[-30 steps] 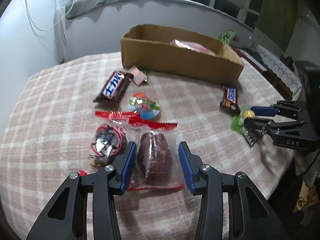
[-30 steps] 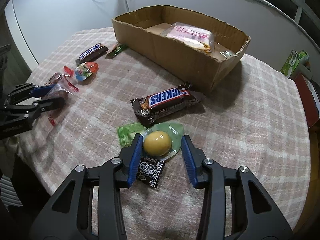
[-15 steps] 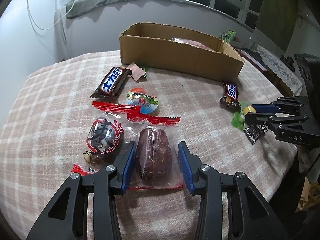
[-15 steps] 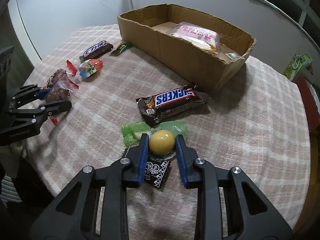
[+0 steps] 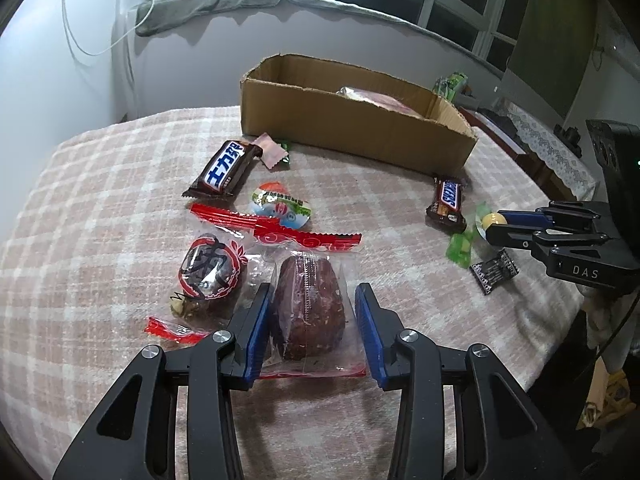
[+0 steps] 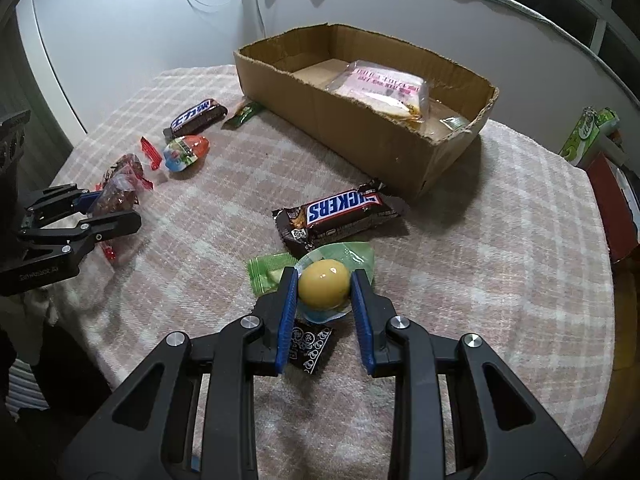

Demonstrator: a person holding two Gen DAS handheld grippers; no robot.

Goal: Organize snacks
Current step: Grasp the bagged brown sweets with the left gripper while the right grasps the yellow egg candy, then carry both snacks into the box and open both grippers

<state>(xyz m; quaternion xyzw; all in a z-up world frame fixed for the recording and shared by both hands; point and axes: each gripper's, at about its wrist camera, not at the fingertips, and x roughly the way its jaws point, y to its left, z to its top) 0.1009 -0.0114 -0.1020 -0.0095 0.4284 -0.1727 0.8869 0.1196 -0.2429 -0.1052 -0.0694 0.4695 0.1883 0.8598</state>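
A brown cake in a clear packet with red ends (image 5: pixel 308 308) sits between the blue pads of my left gripper (image 5: pixel 311 288), which is shut on it; the same packet (image 6: pixel 118 194) shows in the right wrist view, sticking out past the left gripper (image 6: pixel 114 208). My right gripper (image 6: pixel 325 276) is shut on a yellow ball snack (image 6: pixel 323 285) with a green wrapper under it, near the table's front edge. In the left wrist view the right gripper (image 5: pixel 492 224) shows from the side. The cardboard box (image 6: pixel 360 128) stands at the back and holds a pink packet (image 6: pixel 380 88).
On the checked cloth lie a Snickers bar (image 6: pixel 340 210), a second bar with blue lettering (image 5: pixel 228 170), a round foil-topped snack (image 5: pixel 280 204), a red-patterned packet (image 5: pixel 212 268) and a small black packet (image 6: pixel 310 340). A green carton (image 6: pixel 588 128) stands far right.
My right gripper's jaws have closed from either side onto the yellow ball. The left gripper has stayed around the cake packet.
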